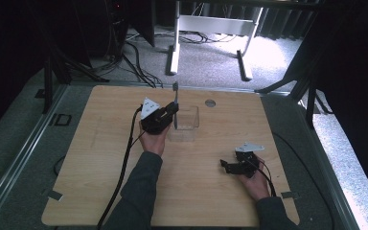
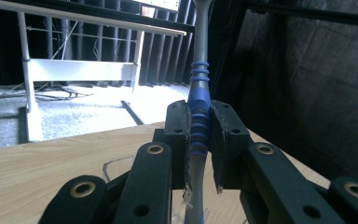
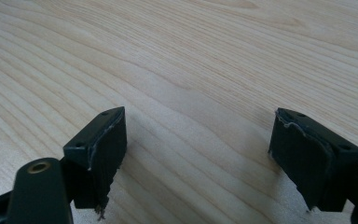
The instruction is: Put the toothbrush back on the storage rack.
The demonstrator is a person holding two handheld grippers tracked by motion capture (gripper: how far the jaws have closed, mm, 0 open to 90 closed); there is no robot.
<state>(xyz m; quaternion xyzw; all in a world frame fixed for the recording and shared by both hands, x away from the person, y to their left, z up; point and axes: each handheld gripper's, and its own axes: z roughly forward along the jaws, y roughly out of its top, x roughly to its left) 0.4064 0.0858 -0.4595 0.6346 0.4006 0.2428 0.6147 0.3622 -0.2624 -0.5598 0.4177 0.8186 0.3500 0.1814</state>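
High view: one toothbrush (image 1: 176,98), one clear container (image 1: 186,118) just right of the left gripper (image 1: 172,111), one right gripper (image 1: 226,166) well apart on the table (image 1: 86,158). Left gripper view: jaws clamp the toothbrush's blue grip upright. Right gripper view: jaws stand wide, holding nothing, over bare wood.

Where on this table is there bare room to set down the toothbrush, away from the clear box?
Bare wood lies along the table's left side, left of the left gripper holding the toothbrush, and in the near middle between the forearms. The far right corner past the round grommet is free too. It is crowded around the clear box and the right gripper.
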